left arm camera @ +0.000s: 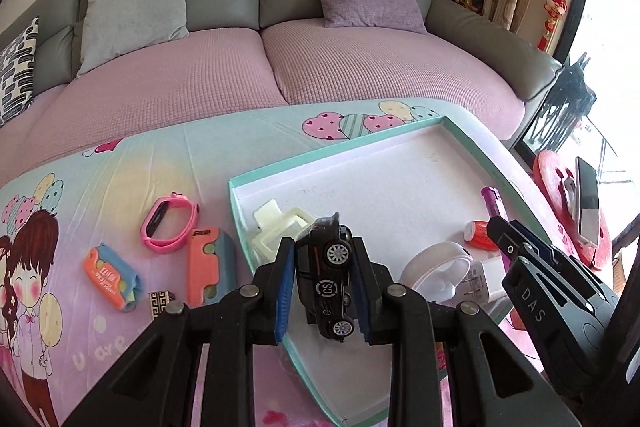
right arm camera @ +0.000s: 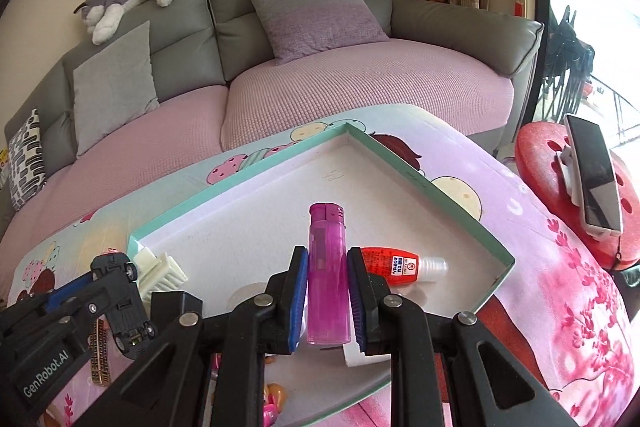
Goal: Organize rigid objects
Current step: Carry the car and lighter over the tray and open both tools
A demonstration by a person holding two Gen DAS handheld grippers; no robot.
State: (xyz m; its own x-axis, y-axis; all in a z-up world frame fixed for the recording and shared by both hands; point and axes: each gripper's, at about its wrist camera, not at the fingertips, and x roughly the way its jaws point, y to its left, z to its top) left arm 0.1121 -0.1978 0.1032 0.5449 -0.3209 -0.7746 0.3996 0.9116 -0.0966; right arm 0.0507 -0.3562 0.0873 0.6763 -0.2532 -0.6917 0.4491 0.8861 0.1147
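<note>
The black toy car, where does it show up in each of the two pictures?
Left wrist view: the black toy car sits low in the middle, pinched between the left gripper pads, over the teal-rimmed tray.
Right wrist view: the same car is at the lower left edge, underside showing, held by that gripper.
Shared landmark: the cream plastic clip in the tray's near-left corner, beside the car.
</note>
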